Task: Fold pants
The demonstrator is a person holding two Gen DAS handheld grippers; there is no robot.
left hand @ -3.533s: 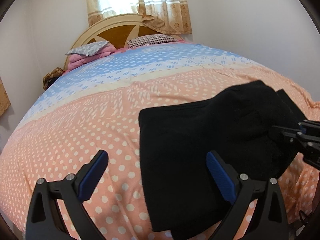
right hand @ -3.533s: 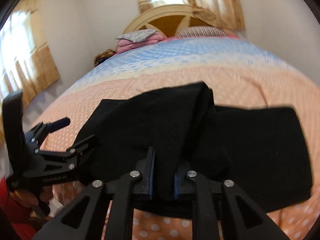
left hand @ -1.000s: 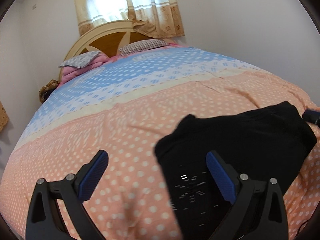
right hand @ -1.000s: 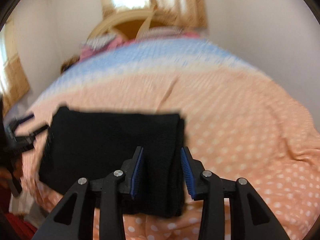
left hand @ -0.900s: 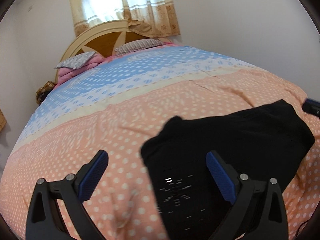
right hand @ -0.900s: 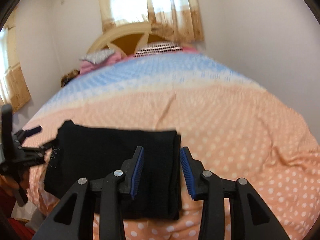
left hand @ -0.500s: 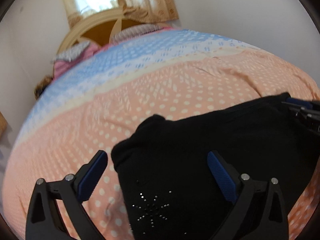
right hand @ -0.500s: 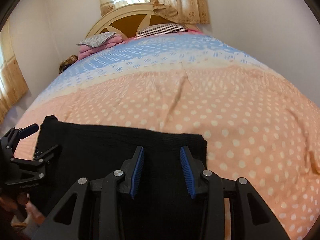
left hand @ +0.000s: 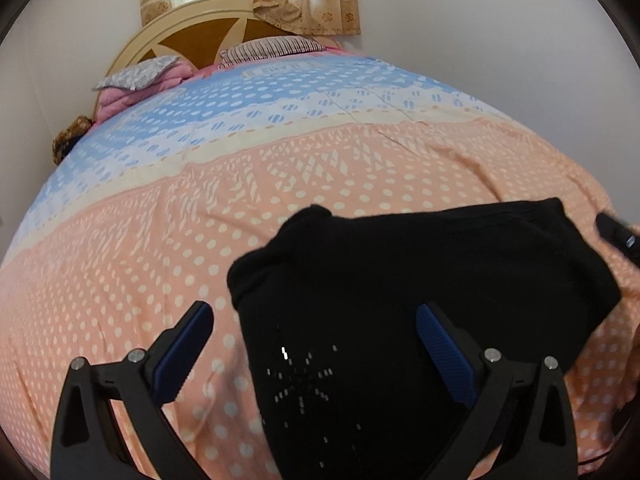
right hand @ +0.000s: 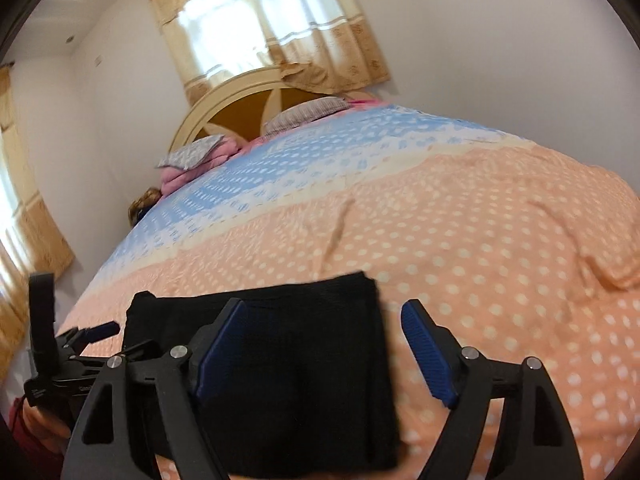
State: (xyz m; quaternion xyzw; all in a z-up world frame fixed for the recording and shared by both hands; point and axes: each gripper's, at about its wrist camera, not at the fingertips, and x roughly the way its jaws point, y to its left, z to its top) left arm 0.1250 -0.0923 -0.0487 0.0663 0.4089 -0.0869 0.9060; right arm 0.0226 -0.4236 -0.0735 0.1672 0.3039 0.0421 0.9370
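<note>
The black pants [left hand: 400, 280] lie folded in a compact rectangle on the peach dotted bedspread [left hand: 140, 260], with a sparkly star pattern near the front. My left gripper [left hand: 312, 344] is open and empty, its jaws wide above the left part of the pants. In the right wrist view the pants [right hand: 304, 380] lie under my right gripper [right hand: 320, 352], which is open and empty, over their right edge. The left gripper [right hand: 88, 344] shows at the far left there. A tip of the right gripper [left hand: 618, 234] shows at the right edge of the left view.
The bedspread turns blue toward the headboard [left hand: 192, 28]. Pillows and a pink blanket [left hand: 136, 84] lie at the head. A curtained window [right hand: 256, 32] is behind. A white wall runs along the right side of the bed.
My right gripper has let go of the pants and opened wide, lifting and tilting up. The pants now lie folded flat. My left gripper stayed open, shifting slightly over them.
</note>
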